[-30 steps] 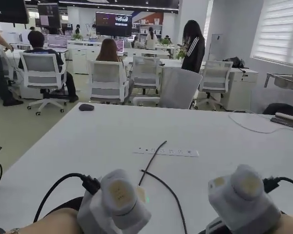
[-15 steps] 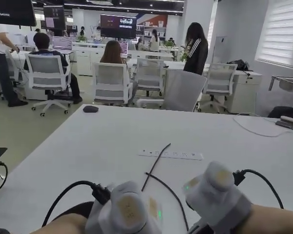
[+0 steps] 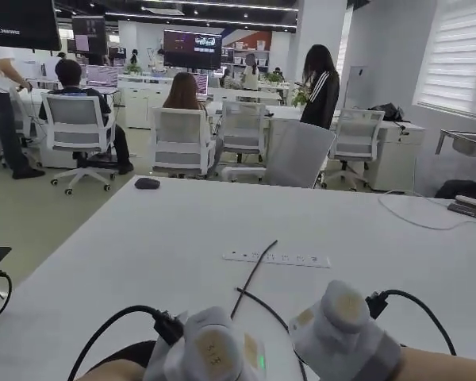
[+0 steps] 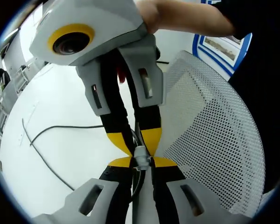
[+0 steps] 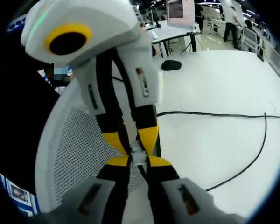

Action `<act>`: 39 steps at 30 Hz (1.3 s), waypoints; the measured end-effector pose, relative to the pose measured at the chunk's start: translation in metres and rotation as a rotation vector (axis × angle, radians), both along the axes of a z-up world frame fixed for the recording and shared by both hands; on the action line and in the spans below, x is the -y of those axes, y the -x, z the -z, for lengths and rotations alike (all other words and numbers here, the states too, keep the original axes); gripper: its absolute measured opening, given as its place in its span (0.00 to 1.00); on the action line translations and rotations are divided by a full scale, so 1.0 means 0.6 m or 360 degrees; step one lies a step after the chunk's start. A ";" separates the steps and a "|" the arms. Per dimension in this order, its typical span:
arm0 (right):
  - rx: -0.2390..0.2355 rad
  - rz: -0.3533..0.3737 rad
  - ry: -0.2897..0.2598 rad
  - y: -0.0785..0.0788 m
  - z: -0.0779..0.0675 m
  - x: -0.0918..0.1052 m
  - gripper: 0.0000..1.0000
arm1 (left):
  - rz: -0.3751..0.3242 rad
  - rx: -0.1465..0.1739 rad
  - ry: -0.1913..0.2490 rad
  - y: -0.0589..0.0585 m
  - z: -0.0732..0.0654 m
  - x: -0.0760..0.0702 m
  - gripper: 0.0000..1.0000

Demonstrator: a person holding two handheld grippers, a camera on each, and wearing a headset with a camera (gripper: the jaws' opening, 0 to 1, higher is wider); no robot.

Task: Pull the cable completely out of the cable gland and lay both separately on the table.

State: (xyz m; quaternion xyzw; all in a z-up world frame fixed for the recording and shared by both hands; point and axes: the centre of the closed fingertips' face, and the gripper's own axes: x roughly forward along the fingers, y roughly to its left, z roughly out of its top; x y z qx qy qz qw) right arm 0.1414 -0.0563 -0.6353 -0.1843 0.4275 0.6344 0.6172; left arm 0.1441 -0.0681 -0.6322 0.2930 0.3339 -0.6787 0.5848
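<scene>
cable gland [image 4: 140, 155] pinched tip to tip by both grippers

the gland reads as a small pale-grey piece. it is held off the table [image 3: 143, 238], close in front of the person at the near edge, with a white mesh chair back [image 4: 210, 116] just beside it.

left gripper [image 4: 142, 163]: tongs pressed together on the gland from one side.
right gripper [image 5: 138, 163]: tongs pressed together on it from the opposite side, so all four yellow tips meet at the one spot. i cannot tell whether one pair bites the gland's body and the other a stub of wire.

black cable [image 3: 254, 274] lies on the tabletop in a loose bend. its far end crosses the white power strip [image 3: 278, 258] and its near run heads toward the grippers. whether it enters the gland is hidden.

judgement: the opposed, nose-to-nose hold looks meant for a straight pull apart, each hand anchoring one half. holding it clear of the table leaves room for that draw and keeps the slack cable from snagging. neither part is laid down yet.
</scene>
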 end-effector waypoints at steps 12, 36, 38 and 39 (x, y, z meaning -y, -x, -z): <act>0.0461 -0.0086 0.0077 -0.004 -0.001 -0.014 0.09 | -0.0123 -0.0298 0.0020 -0.009 0.007 -0.012 0.15; 0.0378 -0.0042 0.0028 -0.028 -0.017 -0.004 0.17 | -0.0012 0.0202 -0.0009 -0.019 -0.008 -0.005 0.15; 0.0353 -0.0061 0.0041 -0.026 -0.014 -0.004 0.17 | 0.0029 0.0297 -0.0003 -0.021 -0.012 -0.002 0.15; 0.0341 -0.0068 0.0049 -0.025 -0.012 -0.005 0.17 | 0.0045 0.0324 -0.0003 -0.021 -0.014 -0.001 0.15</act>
